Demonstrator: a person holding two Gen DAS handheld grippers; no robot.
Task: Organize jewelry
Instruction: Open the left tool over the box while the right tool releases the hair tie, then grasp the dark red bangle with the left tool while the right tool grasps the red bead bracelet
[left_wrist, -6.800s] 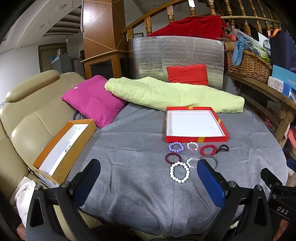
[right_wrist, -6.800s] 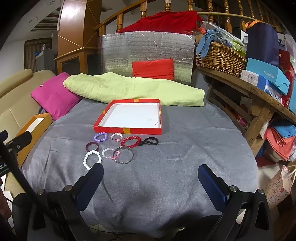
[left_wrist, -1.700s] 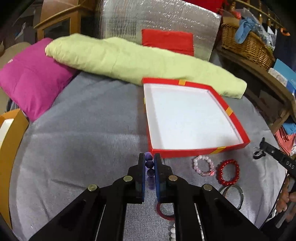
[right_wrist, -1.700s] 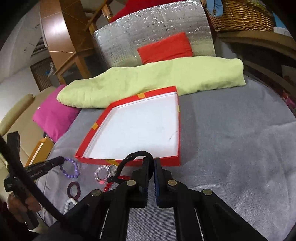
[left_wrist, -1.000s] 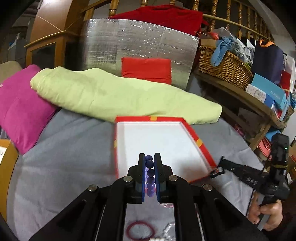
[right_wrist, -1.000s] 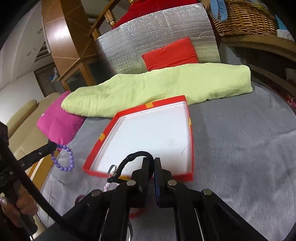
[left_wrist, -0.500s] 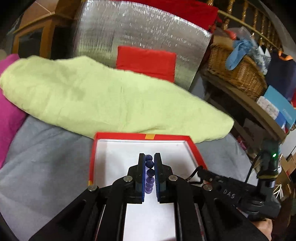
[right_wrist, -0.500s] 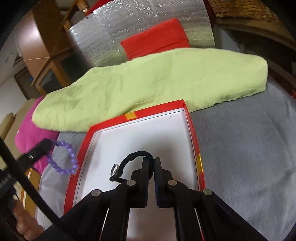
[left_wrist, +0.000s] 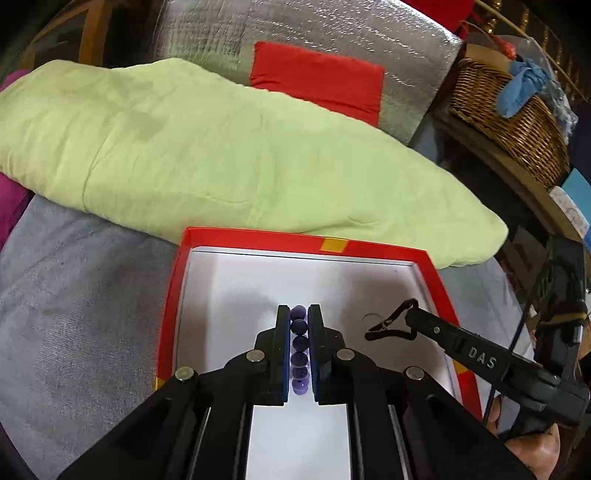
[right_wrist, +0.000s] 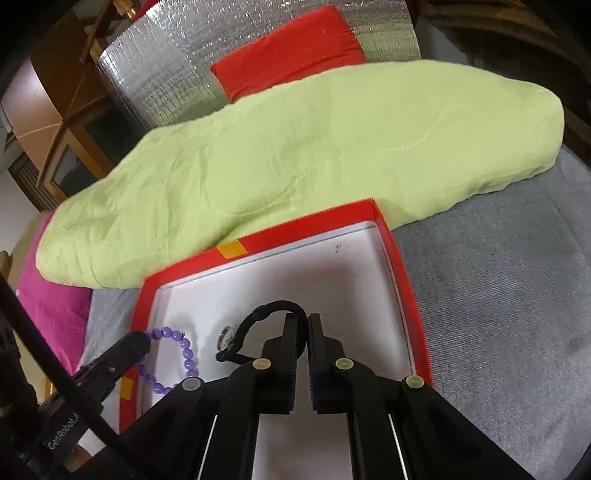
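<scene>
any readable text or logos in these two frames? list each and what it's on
"DAS": white letters on the arm of the right gripper, seen from the left wrist view.
"GenRobot.A", cut off at the frame edge: white letters on the body of the left gripper, seen from the right wrist view.
The red box, the purple bead bracelet and the black cord bracelet show no text.
The blue boxes at the far right of the left wrist view are too cropped to read.

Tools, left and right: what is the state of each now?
Left tool: closed on the purple bead bracelet.
Right tool: closed on the black cord bracelet.
</scene>
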